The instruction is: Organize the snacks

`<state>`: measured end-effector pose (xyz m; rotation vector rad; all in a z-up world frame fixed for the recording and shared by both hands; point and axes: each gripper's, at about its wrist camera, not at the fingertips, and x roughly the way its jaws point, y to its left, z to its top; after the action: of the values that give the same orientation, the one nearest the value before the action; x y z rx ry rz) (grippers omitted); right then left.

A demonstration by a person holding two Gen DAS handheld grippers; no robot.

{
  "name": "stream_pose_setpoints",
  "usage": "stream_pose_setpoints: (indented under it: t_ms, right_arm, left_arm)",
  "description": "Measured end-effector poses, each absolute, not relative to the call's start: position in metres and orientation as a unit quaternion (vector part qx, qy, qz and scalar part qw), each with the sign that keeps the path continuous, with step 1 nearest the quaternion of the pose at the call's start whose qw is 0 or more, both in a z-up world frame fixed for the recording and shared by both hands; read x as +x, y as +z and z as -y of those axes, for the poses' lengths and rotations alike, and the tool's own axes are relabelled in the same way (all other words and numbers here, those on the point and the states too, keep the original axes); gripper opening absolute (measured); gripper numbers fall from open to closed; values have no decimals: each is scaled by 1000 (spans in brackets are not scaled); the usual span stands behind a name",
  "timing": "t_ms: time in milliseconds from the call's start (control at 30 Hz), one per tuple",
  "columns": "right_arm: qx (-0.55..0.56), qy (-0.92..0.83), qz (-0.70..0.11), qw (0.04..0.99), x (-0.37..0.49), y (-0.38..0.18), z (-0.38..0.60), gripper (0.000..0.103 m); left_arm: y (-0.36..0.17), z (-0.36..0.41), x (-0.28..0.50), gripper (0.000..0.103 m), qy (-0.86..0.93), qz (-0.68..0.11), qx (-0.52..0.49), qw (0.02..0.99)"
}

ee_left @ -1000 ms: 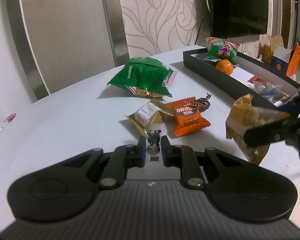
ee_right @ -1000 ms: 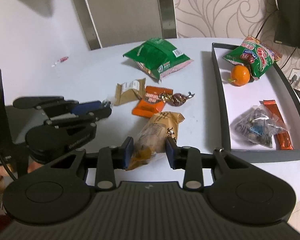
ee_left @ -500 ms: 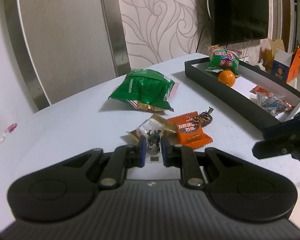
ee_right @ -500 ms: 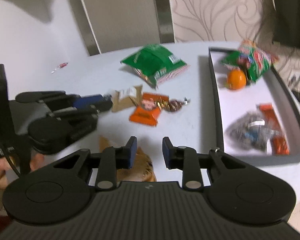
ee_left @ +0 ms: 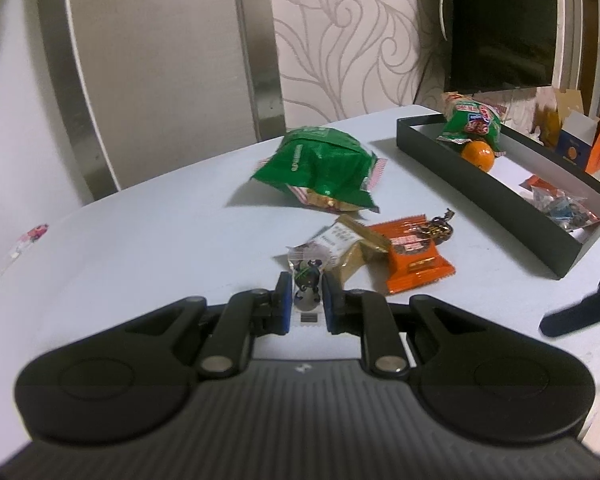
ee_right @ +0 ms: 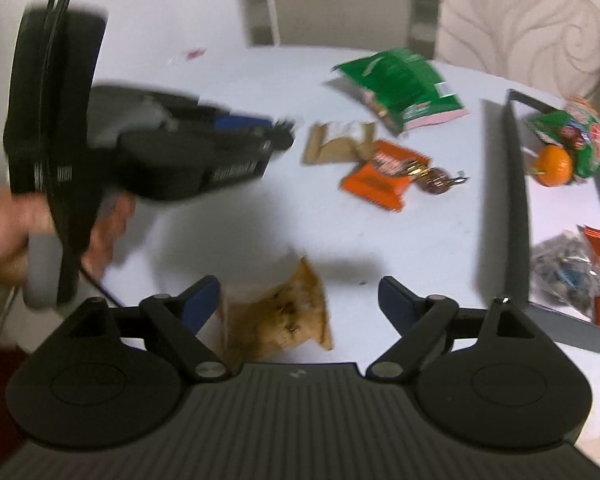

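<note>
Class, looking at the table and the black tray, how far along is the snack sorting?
Done: an orange, a green bag and a clear packet lie in the black tray. In hand: the left gripper pinches a small sweet; the right gripper, just opened, stands over a tan packet. Left: big green bag, orange wrapper.

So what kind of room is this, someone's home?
Probably a home living or dining room: swirl-patterned wallpaper, a dark flat television screen, and a round white table strewn with snack packets.

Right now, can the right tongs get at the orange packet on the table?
Probably yes: the right tongs have just opened, a tan snack bag lying loose between them, and bare table leads to the orange packet.
</note>
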<state>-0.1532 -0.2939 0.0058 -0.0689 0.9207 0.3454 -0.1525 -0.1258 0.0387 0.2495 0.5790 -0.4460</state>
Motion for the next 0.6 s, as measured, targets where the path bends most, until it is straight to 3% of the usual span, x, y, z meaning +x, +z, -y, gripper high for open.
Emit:
stream_pose_setpoints:
  t_ms: [133,200,267,600]
  right_arm:
    - [-67,174,-460,868,-148,-13,277,91]
    - [-72,170,-468,864,-145,-20,276,68]
    - [-50,164,-464,869,-142,-18,281,64]
    - [20,110,-431,895,-134,4,319,62]
  left_arm:
    - [37,120,-151,19,-214,-284,122,927]
    - [37,118,-150,19,-213,-284,121,927]
    - [37,117,-148,19,-212,-285,121,927]
    - [43,126,-144,19,-224,-274,124,927]
